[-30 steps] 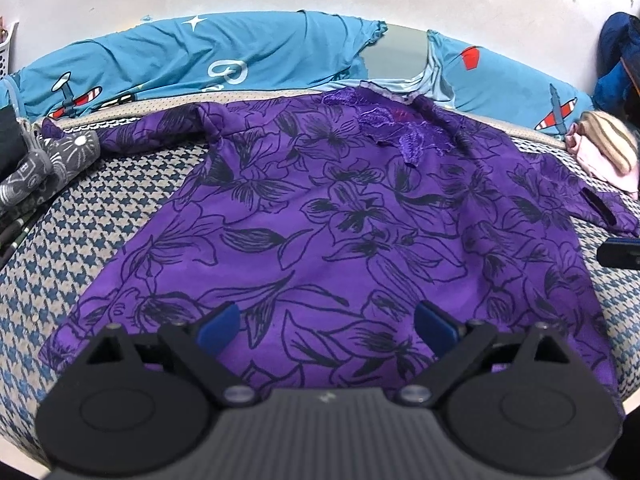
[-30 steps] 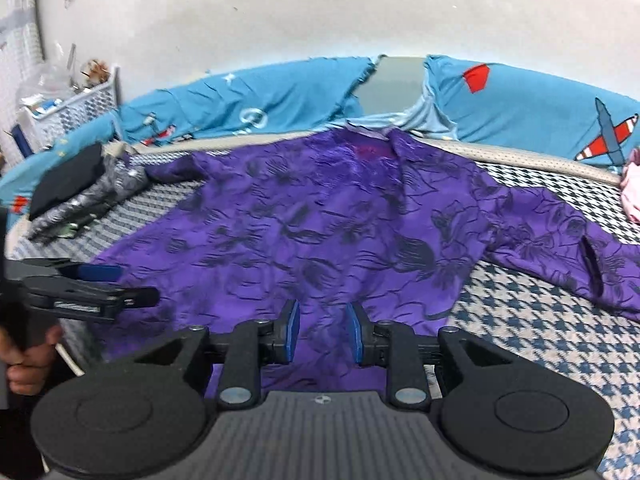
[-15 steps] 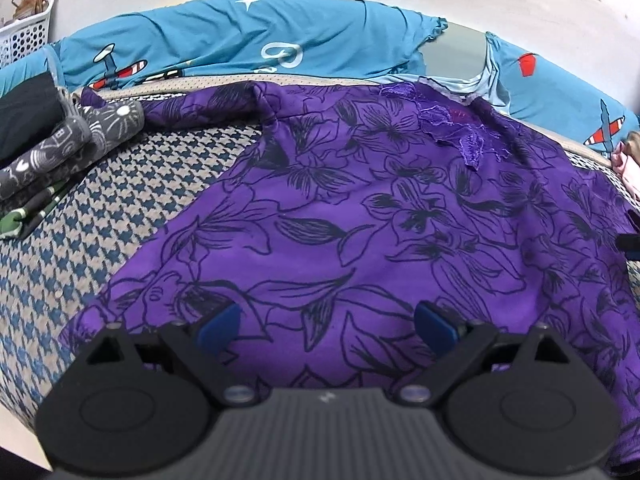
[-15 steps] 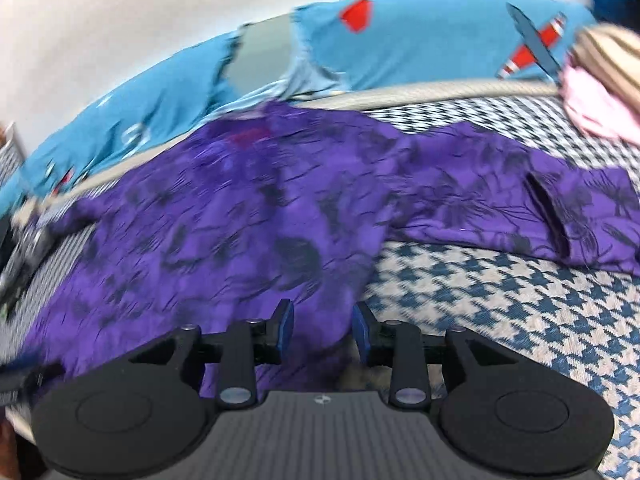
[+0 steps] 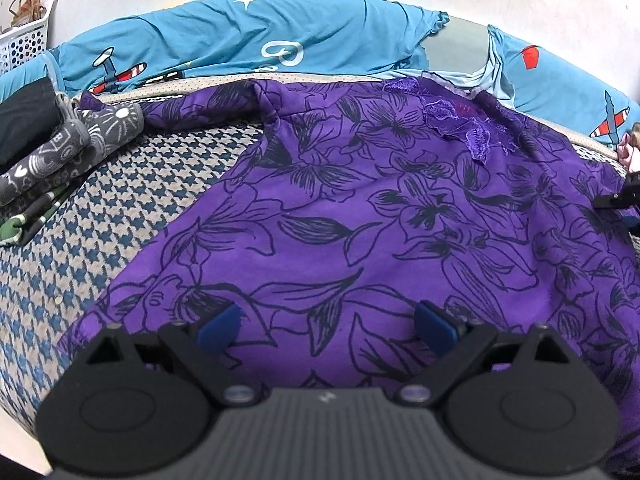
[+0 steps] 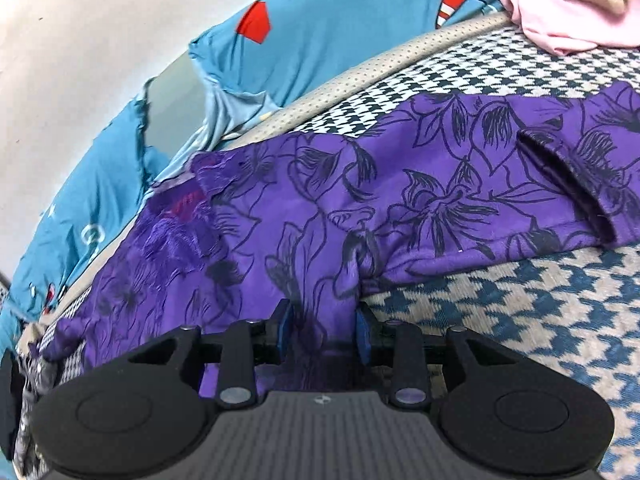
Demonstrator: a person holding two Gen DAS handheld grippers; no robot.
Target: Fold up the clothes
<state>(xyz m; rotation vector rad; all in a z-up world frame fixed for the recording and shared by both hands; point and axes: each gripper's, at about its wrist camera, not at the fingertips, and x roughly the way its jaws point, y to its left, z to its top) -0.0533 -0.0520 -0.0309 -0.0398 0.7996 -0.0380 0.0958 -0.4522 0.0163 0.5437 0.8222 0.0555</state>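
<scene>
A purple blouse with black flower outlines lies spread flat on the houndstooth bed cover, collar toward the pillows. My left gripper hovers wide open over the near hem, with nothing between its blue pads. In the right wrist view the blouse stretches out its sleeve to the right. My right gripper sits low over the side edge just below the armpit. Its jaws stand narrowly apart with cloth lying between the pads, and I see no squeeze on it. A black part of that gripper shows at the left wrist view's right edge.
Blue pillows with plane prints line the wall behind the bed. Folded grey patterned clothes lie at the left, with a white basket beyond. Pink and beige clothes are piled at the far right. Bare cover shows under the sleeve.
The right gripper has swung rightward and lower, rolling over, from the middle of the hem to the blouse's side below the armpit; its jaws stand slightly wider. The left gripper has barely shifted.
</scene>
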